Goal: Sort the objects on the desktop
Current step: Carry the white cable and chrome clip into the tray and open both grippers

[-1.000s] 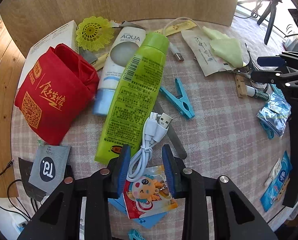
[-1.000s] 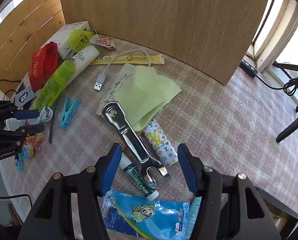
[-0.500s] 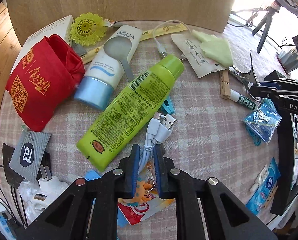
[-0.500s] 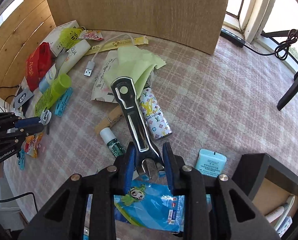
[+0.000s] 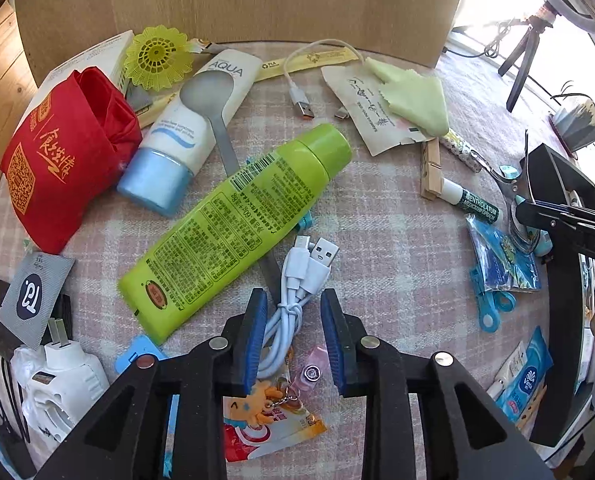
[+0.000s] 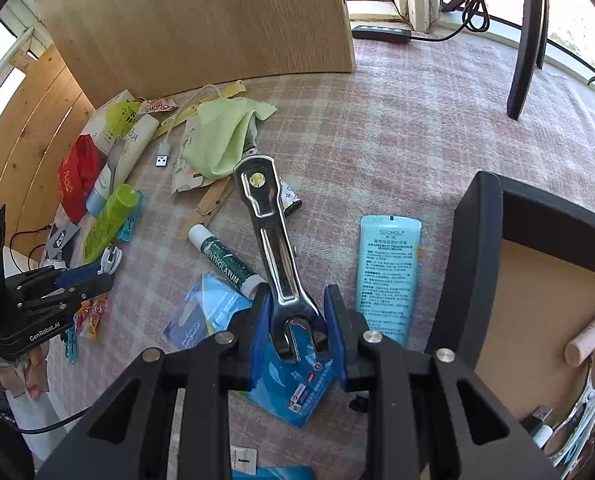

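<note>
Three squeeze tubes lie on the checked cloth: a green tube (image 5: 237, 232) at centre, a white-and-blue AQUA tube (image 5: 189, 132) at upper left, and a pale blue hand cream tube (image 6: 389, 276) at centre right of the right wrist view. Two USB cables show: a coiled white cable (image 5: 297, 292) at lower centre and a beige cable (image 5: 305, 80) at top. There is one metal spoon (image 5: 213, 100), one wooden clothespin (image 5: 431, 168), one lip balm stick (image 5: 471, 202), one red pouch (image 5: 65, 152), one chrome opener (image 6: 273, 240), and one yellow-green shuttlecock (image 5: 159, 58).
</note>
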The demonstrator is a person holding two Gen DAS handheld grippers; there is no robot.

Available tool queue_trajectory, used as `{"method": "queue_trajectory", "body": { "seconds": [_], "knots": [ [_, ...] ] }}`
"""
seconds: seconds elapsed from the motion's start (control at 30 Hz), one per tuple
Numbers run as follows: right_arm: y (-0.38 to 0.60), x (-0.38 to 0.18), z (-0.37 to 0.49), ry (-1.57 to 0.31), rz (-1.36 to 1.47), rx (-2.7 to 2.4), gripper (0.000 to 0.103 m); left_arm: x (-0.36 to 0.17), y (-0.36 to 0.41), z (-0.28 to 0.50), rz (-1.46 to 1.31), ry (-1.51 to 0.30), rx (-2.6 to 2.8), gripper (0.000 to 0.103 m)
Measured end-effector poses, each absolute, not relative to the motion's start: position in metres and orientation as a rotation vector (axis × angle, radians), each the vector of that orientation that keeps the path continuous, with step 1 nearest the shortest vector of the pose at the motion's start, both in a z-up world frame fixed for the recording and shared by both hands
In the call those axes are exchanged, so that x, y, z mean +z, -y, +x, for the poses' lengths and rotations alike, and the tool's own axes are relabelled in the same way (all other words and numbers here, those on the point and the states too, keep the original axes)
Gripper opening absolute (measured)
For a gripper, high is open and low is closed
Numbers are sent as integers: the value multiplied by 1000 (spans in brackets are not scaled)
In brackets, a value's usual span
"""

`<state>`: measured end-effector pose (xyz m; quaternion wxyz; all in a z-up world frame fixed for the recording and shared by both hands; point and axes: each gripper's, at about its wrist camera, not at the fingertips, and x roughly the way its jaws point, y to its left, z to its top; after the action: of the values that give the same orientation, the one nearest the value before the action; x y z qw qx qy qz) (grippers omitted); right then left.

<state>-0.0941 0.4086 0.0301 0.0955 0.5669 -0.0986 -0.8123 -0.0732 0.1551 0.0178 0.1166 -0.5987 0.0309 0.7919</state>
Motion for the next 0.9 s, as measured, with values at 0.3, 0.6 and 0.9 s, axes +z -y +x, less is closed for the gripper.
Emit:
{"method": "queue_trajectory", "body": {
  "seconds": [0.3,0.6,0.9],
  "knots": [
    [-413,49,-83,302,1608,-2453,26,41,-160,-97,-1697,-14,2335,15],
    [-435,83,-63,423,1503,-2516,26,79,-186,-83,-1586,121,2290,15],
    [-488,110,-16,466,1495,-2646,26,104,-275,-47,-1478,77,2140,15]
  ]
}}
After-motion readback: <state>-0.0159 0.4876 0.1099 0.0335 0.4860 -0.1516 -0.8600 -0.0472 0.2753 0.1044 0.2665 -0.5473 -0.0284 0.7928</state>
